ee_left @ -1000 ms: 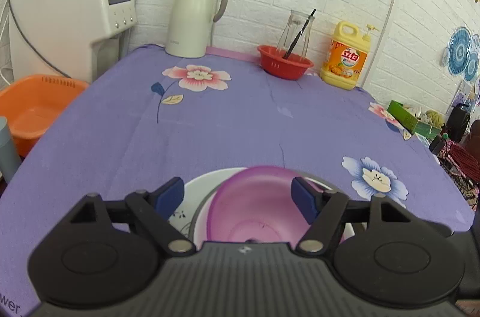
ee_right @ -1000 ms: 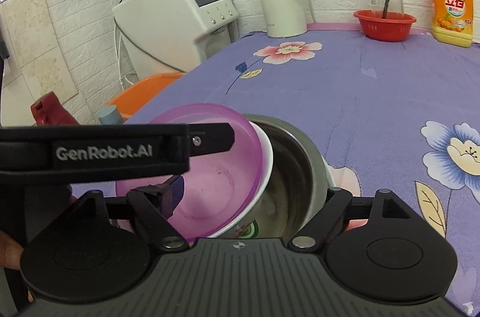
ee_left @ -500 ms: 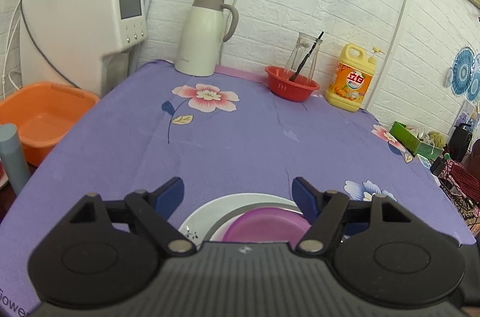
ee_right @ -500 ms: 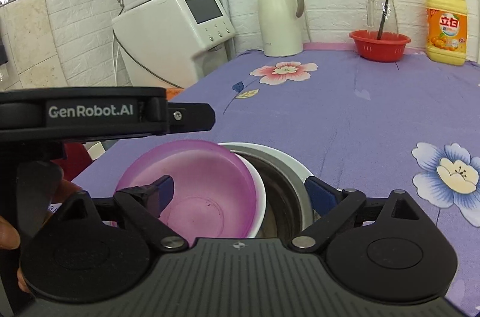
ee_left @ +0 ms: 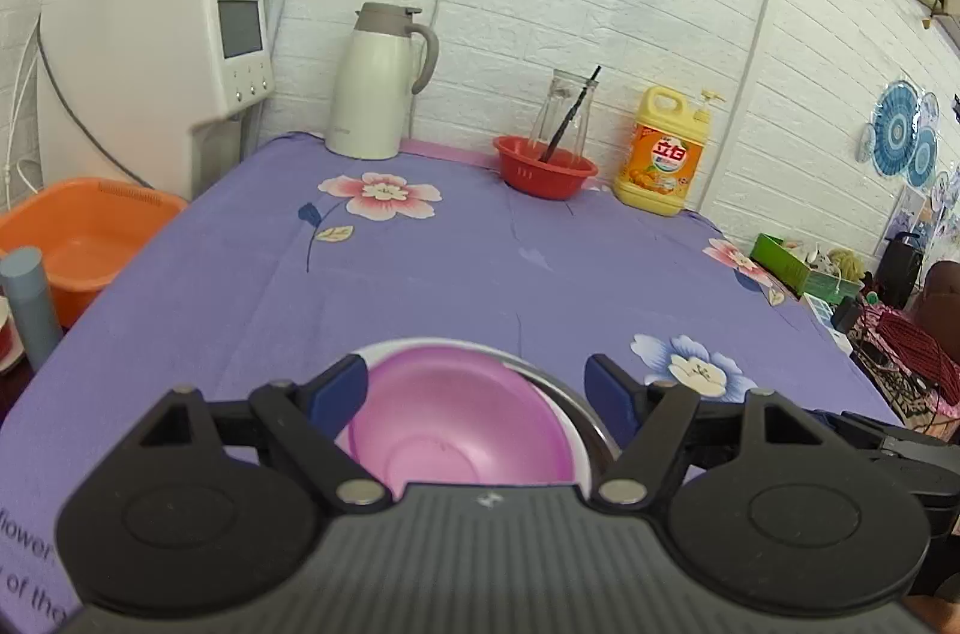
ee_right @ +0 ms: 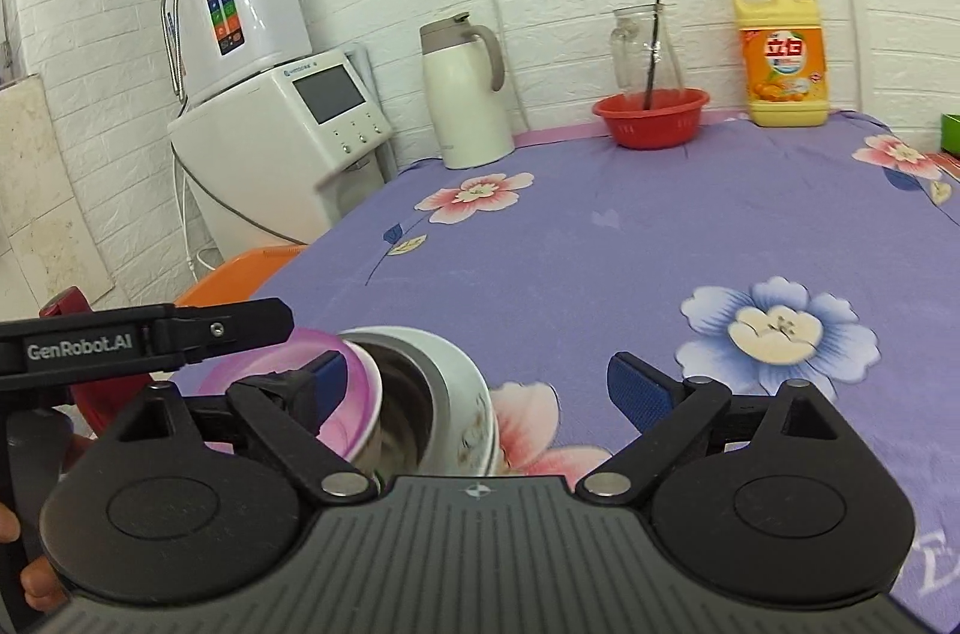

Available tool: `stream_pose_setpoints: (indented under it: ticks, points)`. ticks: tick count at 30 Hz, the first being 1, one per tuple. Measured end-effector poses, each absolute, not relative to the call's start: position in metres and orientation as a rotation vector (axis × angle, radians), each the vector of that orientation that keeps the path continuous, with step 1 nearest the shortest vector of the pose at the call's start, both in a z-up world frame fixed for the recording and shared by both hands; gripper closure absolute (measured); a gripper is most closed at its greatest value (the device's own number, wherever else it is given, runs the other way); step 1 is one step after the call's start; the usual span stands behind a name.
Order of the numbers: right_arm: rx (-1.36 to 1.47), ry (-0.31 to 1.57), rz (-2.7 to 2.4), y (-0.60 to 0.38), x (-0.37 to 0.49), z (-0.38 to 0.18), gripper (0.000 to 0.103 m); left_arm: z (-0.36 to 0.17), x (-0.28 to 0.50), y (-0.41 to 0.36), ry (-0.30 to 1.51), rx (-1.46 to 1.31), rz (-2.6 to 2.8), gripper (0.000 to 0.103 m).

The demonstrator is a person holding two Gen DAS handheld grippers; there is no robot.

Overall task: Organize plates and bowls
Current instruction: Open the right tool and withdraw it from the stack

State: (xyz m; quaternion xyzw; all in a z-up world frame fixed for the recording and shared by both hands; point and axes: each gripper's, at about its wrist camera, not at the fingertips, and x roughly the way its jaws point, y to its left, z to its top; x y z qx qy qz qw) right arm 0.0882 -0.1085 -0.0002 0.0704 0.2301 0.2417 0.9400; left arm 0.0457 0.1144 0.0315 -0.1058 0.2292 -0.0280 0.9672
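Your left claw was spread wide, hanging just above the pink bowl and gripping nothing! That bowl sat nested in a white bowl, which sat inside a steel bowl, all stacked on a white plate at the near edge of the purple bench. Your right claw was spread too, empty, just beside the stack.
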Motion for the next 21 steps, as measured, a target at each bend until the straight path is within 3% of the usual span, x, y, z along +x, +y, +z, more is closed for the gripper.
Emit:
stream_pose_setpoints:
  ticks: [10, 14, 21]
  points:
    - [0.14, 0.425, 0.475, -0.129, 0.028, -0.009, 0.0, 0.023, -0.02, 0.086, 0.442, -0.169, -0.027, 0.028]
    - [0.133, 0.396, 0.463, -0.135, 0.014, -0.011, 0.0, 0.018, -0.031, 0.083, 0.436, -0.184, -0.022, 0.018]
    - [0.154, 0.38, 0.42, -0.156, -0.005, -0.023, 0.0, -0.002, -0.044, 0.064, 0.475, -0.147, -0.048, 0.018]
